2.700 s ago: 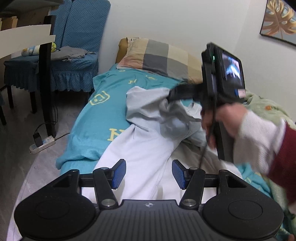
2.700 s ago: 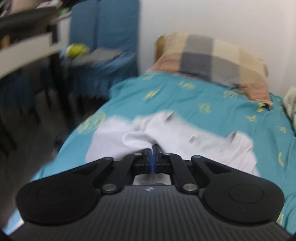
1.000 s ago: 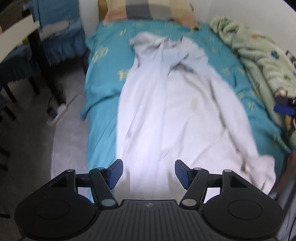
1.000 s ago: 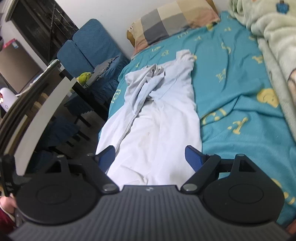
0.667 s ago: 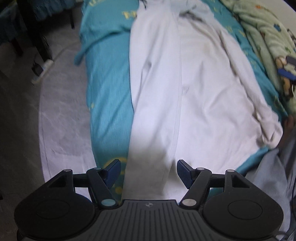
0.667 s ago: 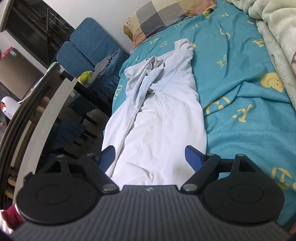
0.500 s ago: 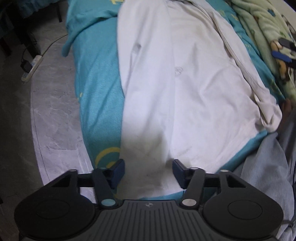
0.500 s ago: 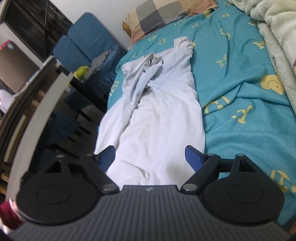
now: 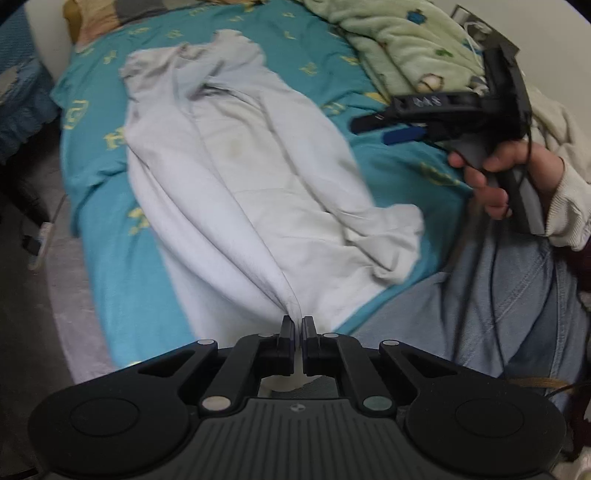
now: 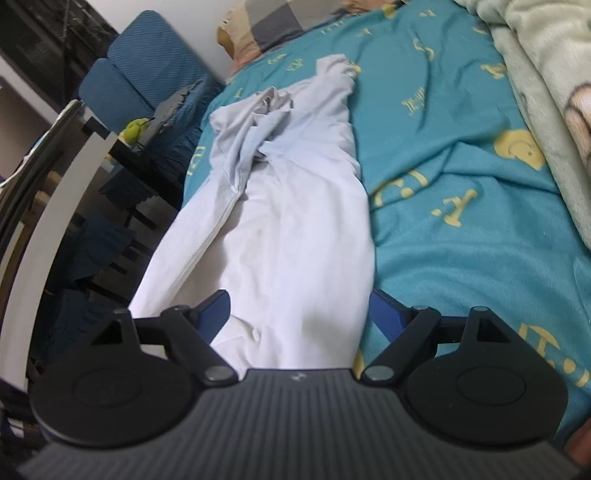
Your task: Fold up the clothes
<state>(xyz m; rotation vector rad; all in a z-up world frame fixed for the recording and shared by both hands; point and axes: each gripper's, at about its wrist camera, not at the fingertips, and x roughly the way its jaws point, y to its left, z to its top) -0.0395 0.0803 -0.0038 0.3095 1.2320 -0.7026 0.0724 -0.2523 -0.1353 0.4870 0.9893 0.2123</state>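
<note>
1. The left tool (image 9: pixel 297 325) is clamped on the near hem of the white garment (image 9: pixel 258 177); cloth bunches into pleats that run up from its closed fingers.
2. The garment lies lengthwise on the bed (image 9: pixel 110 236), over a teal sheet (image 10: pixel 461 206) with yellow prints. Its far end is crumpled near the pillow (image 10: pixel 266 22).
3. A near corner of the garment (image 9: pixel 399 236) is folded over in a rumpled lump, close to the person's jeans (image 9: pixel 517 302).
4. The right tool (image 10: pixel 297 310) hovers over the garment's near end with its fingers wide apart, blue pads (image 10: pixel 384 314) showing; it grips nothing.
5. In the left view, the right tool (image 9: pixel 373 127) is above the sheet to the garment's right, held by the right hand (image 9: pixel 506 173) with a pale cuff.
6. A green blanket (image 9: pixel 399 40) lies along the bed's right side.
7. Blue chairs (image 10: pixel 140 74) and a dark table (image 10: pixel 55 177) stand left of the bed.
</note>
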